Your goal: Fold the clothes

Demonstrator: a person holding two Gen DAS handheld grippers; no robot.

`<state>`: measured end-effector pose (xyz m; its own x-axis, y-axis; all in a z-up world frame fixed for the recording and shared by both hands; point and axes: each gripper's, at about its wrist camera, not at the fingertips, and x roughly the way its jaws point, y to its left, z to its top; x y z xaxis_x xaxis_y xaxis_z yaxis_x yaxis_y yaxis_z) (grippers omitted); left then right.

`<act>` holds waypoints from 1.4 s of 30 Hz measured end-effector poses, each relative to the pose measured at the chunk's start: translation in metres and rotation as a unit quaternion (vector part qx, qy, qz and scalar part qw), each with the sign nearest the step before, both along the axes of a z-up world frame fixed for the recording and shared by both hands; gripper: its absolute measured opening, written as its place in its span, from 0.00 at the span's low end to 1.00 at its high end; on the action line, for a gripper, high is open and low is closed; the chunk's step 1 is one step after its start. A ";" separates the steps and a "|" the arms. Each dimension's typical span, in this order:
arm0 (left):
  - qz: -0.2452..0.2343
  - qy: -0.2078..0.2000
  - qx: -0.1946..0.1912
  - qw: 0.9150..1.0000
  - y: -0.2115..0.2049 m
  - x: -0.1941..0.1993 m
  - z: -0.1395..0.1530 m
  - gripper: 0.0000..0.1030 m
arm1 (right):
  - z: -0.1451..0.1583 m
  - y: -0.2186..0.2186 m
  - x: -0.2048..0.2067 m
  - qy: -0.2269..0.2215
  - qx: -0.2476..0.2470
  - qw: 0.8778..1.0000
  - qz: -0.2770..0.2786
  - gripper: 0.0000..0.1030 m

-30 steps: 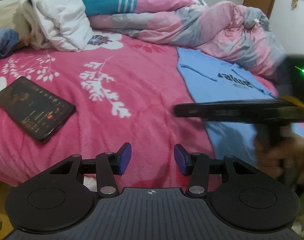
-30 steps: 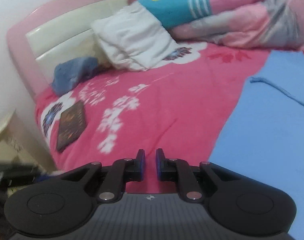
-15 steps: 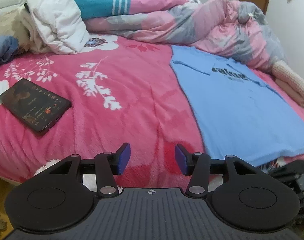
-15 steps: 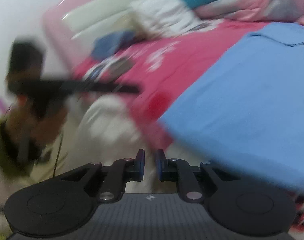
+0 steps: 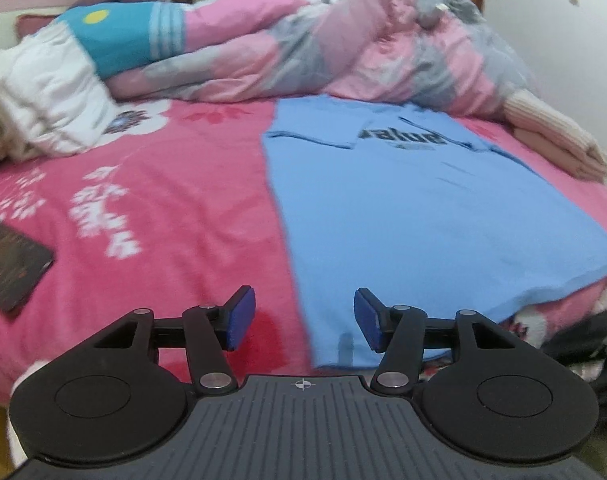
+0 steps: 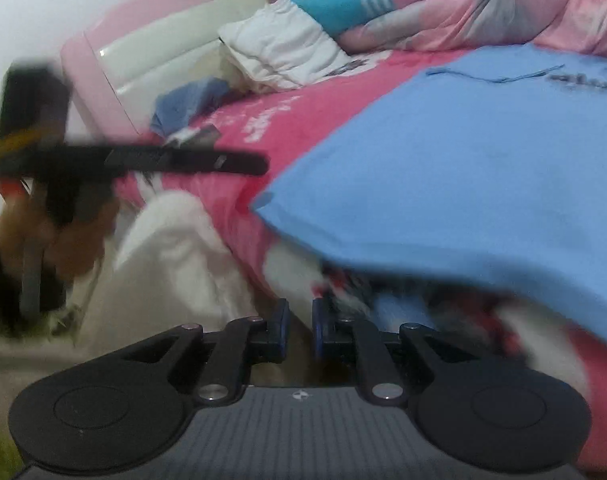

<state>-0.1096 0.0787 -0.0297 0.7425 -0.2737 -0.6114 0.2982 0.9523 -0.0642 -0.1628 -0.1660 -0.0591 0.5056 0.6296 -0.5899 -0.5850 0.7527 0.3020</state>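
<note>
A light blue T-shirt [image 5: 423, 216] with dark lettering lies spread flat on the pink bed, its hem at the near edge. My left gripper [image 5: 303, 316] hovers just before the shirt's near left corner. Its jaws are opening and nothing is between them. In the right wrist view the same T-shirt [image 6: 463, 152] fills the right side, its hem hanging over the bed's edge. My right gripper [image 6: 299, 322] sits low in front of that edge, under the hem, all but shut with a slim gap and nothing in it. A hand [image 6: 63, 236] holds the left gripper [image 6: 163, 160] at the left.
A dark phone [image 5: 11, 264] lies on the pink flowered blanket [image 5: 175, 208] at the left. A pink-and-grey duvet [image 5: 343, 52] and a white pillow [image 5: 51, 100] are piled at the back. Folded cream clothes [image 5: 555, 140] sit at the far right. A blue garment [image 6: 187, 104] lies by the headboard [image 6: 143, 60].
The left wrist view has swung right, so the shirt corner is now before the jaws, which stand wider. The right gripper has moved off the bed to below the shirt's hem.
</note>
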 end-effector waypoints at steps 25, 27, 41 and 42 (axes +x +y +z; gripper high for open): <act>-0.037 0.020 0.085 0.995 -0.074 0.007 -0.026 0.74 | 0.004 -0.040 0.035 -0.062 -0.071 0.987 -0.127 0.13; -0.039 0.017 0.085 0.995 -0.074 0.006 -0.027 0.75 | -0.008 -0.038 0.029 -0.061 -0.081 0.987 -0.127 0.13; -0.032 -0.020 0.076 0.996 -0.064 -0.006 0.008 0.85 | 0.038 -0.078 -0.038 -0.033 -0.046 0.989 -0.135 0.40; -0.032 -0.027 0.071 0.997 -0.063 -0.006 0.012 0.86 | 0.046 -0.080 -0.036 -0.045 -0.039 0.988 -0.140 0.44</act>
<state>-0.1158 0.0161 -0.0173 0.7594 -0.2353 -0.6067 0.3583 0.9294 0.0881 -0.1989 -0.2463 -0.0134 0.7066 0.4107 -0.5763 -0.3714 0.9084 0.1921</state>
